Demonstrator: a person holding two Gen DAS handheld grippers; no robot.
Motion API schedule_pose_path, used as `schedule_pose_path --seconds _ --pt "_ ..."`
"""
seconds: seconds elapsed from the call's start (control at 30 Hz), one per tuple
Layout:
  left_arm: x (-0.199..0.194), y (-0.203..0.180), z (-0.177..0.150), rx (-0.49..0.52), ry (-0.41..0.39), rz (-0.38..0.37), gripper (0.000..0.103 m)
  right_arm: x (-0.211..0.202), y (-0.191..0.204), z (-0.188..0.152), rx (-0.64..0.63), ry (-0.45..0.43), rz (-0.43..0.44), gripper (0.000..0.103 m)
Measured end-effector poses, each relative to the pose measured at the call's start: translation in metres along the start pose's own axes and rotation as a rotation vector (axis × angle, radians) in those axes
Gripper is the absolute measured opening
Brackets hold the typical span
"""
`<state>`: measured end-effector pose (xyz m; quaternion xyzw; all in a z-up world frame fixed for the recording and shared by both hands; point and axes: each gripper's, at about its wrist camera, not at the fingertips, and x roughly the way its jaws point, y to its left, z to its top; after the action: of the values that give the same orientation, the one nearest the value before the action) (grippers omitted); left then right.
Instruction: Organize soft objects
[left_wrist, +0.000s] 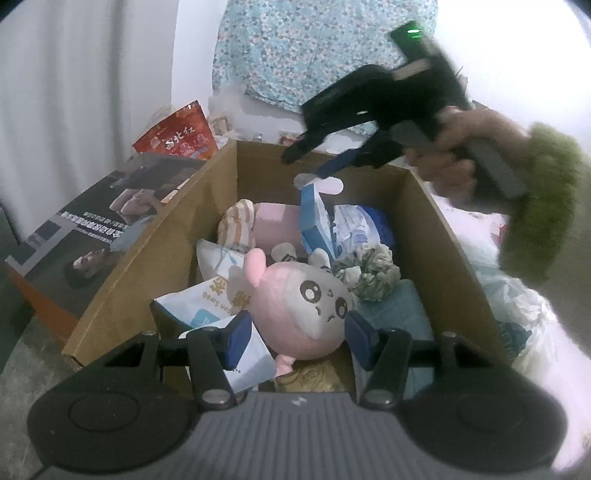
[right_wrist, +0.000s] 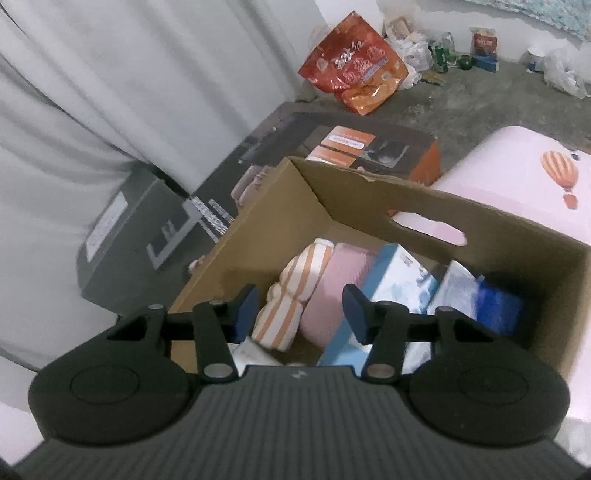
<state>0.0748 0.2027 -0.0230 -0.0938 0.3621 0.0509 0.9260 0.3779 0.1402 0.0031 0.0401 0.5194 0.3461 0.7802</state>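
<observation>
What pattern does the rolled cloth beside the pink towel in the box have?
The rolled cloth has orange and cream stripes; the right wrist view shows it best.

Grey concrete floor (right_wrist: 424, 110), white curtain (right_wrist: 92, 92) at left — red snack bag (right_wrist: 354, 62) w/ clutter by wall.

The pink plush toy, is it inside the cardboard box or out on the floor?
Inside. The pink plush toy lies on the packets within the cardboard box walls, face up.
</observation>
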Motion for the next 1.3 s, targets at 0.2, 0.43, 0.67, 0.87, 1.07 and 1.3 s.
schedule_pose_path --seconds 0.2,0.43,0.67,0.87,1.07,1.3 --pt "0.001 0.001 0.000 -0.002 0.009 0.004 0.057 0.055 -0.005 -0.002 0.022 0.096 -0.047 0.039" --pt "0.000 0.003 0.000 -0.008 0.001 -0.004 0.057 0.039 -0.028 -0.008 0.013 0.084 -0.162 0.030" --pt "-0.001 -0.001 0.000 -0.002 0.003 -0.010 0.057 0.033 -0.054 -0.017 0.140 0.053 -0.118 0.032" --pt "-0.007 0.000 0.001 -0.006 -0.004 0.008 0.060 0.020 -0.052 -0.014 0.170 0.013 -0.081 0.035" --pt "-0.017 -0.001 0.006 -0.013 -0.027 0.025 0.071 -0.041 -0.038 -0.028 0.137 -0.096 0.008 0.050" --pt "-0.033 -0.014 0.011 0.003 -0.042 0.064 0.087 -0.119 -0.012 -0.081 -0.002 -0.189 0.025 0.076"
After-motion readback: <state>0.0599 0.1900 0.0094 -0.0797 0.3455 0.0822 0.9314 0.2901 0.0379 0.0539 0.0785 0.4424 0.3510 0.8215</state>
